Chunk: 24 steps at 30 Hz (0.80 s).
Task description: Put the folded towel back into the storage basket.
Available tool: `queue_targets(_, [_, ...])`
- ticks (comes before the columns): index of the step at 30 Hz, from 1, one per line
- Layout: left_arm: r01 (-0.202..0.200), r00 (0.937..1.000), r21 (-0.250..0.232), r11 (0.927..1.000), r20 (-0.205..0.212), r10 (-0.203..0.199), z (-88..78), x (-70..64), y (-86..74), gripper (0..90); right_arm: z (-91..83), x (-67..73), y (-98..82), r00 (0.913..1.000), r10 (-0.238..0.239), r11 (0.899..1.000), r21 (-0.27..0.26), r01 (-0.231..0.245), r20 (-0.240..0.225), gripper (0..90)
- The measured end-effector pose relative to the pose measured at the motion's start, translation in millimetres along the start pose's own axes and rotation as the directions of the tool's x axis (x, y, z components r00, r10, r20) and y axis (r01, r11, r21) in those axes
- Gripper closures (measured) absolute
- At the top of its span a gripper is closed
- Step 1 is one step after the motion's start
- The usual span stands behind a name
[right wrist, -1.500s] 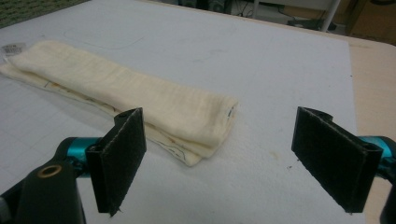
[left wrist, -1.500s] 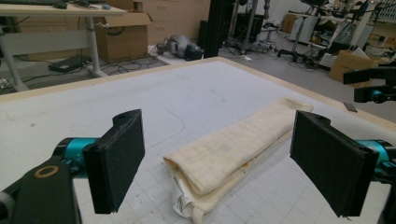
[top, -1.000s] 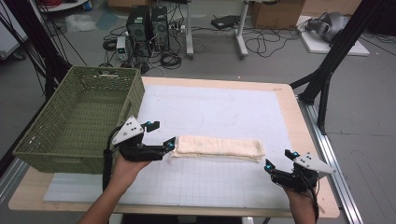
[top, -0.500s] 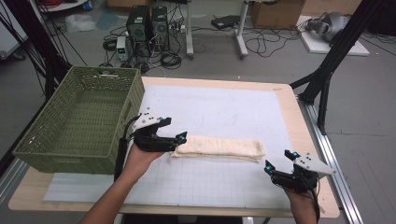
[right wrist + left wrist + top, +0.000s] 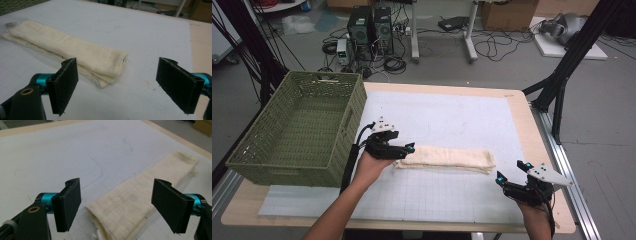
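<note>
A cream cloth, folded into a long strip, lies on the white mat near the table's front. My left gripper sits low at the strip's left end. In the left gripper view the jaws have just been closing a little and stand wide, with the cloth's end between them and the pads off it. My right gripper rests near the front right corner, open, a short way from the strip's right end. In the right gripper view the cloth lies ahead and to the left of its jaws.
A green woven basket with nothing in it stands at the table's left side, close behind my left hand. The wooden table edge runs along the right. Computers, cables and stands sit on the floor beyond.
My left gripper has moved right and down from beside the basket to the cloth's left end. The right gripper and the cloth have stayed put.
</note>
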<state>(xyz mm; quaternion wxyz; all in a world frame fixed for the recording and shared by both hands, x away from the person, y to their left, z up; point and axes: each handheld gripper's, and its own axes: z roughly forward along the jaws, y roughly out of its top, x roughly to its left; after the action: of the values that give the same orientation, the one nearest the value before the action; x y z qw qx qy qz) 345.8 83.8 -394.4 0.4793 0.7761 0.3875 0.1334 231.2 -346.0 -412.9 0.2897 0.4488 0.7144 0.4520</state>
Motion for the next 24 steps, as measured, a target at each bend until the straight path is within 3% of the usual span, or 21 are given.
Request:
queue_targets(9, [-0.014,0.9997,0.085,0.9963,-0.019,0.015,15.2,0.7,-7.0,26.1,-0.9,-1.1,-1.0,0.9999,0.010,1.000,0.003,-0.010,0.003,16.7])
queue_targets(15, [0.003,0.9996,0.164,0.9864,-0.028,0.002,27.8,1.8,-13.0,26.0,-0.5,-1.7,-1.5,1.0000,0.008,1.000,0.002,-0.008,0.001,16.7])
queue_targets(18, [-0.008,0.9991,0.191,0.9816,-0.039,0.016,30.6,1.5,-15.3,26.3,-0.5,-2.3,-1.6,1.0000,0.004,1.000,0.004,-0.004,0.001,16.7])
queue_targets(21, [0.010,0.9984,0.195,0.9807,-0.056,0.001,32.4,2.7,-21.8,28.9,-0.6,-2.4,-2.0,0.9999,0.011,1.000,0.010,-0.011,0.000,16.7])
queue_targets(24, [0.007,0.9982,0.226,0.9742,-0.059,0.006,34.8,4.1,-30.8,31.4,-0.4,-3.0,-2.3,1.0000,0.008,1.000,0.008,-0.008,0.000,16.7])
